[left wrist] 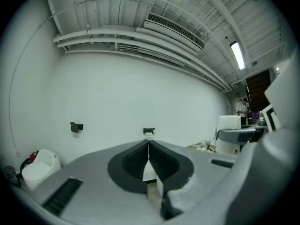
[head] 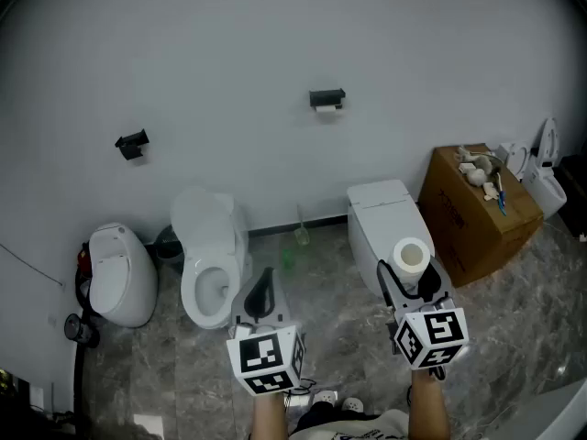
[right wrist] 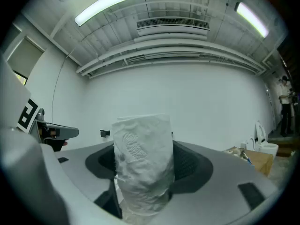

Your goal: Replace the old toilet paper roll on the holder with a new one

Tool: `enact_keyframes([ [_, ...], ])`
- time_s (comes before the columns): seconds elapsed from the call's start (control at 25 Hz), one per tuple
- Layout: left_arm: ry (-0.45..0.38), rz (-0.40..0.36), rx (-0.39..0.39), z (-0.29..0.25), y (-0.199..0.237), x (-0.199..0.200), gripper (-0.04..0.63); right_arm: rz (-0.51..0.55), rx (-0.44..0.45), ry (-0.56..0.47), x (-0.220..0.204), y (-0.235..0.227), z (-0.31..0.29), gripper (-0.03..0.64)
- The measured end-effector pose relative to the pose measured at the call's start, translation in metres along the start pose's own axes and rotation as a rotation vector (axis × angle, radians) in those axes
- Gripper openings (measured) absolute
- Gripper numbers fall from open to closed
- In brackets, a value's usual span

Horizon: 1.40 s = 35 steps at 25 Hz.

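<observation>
Toilet roll (head: pixel 412 256) stands upright, clamped between the jaws of the right gripper (head: pixel 409 282). Left gripper (head: pixel 263 290) has its jaws pressed together, empty. Black holder (head: pixel 326 98) hangs on the white wall (head: pixel 229 53), well apart from both.

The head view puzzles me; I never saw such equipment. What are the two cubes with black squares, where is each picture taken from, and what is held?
No robot: a person holds a two-jaw gripper in each hand, and each marked cube belongs to a gripper. The head view comes from a camera on the person's head, looking down. The other two come from cameras riding on the grippers. The left gripper is shut and empty. The right gripper grips a toilet paper roll. White toilets and a cardboard box stand on the floor; a black holder is on the wall.
</observation>
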<state>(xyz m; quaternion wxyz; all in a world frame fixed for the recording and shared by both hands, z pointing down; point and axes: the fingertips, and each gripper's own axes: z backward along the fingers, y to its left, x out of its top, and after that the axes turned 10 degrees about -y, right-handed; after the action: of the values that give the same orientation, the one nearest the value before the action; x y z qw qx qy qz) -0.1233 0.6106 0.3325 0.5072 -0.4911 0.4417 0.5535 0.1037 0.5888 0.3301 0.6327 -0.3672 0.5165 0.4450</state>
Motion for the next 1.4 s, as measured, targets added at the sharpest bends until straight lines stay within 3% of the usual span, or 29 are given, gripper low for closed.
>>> enact_keyframes([
  [0.56,-0.001,-0.016,-0.005,-0.017,0.011,-0.001,0.004,-0.01,-0.025,-0.001,-0.006,-0.002,-0.016,0.318],
  [0.72,-0.033,-0.024,-0.021,-0.026,0.018,-0.001,0.008,-0.017,-0.035,0.002,-0.011,0.001,-0.028,0.318],
  [0.84,-0.068,-0.035,-0.012,-0.033,0.027,0.004,0.047,-0.026,-0.043,-0.001,-0.014,0.006,-0.037,0.318],
  [1.12,-0.077,-0.036,-0.044,-0.049,0.038,0.003,0.224,-0.029,-0.062,0.01,-0.022,0.009,-0.05,0.318],
  [1.4,-0.055,-0.028,-0.046,-0.072,0.047,-0.007,0.242,-0.047,-0.065,0.026,-0.033,0.006,-0.074,0.318],
])
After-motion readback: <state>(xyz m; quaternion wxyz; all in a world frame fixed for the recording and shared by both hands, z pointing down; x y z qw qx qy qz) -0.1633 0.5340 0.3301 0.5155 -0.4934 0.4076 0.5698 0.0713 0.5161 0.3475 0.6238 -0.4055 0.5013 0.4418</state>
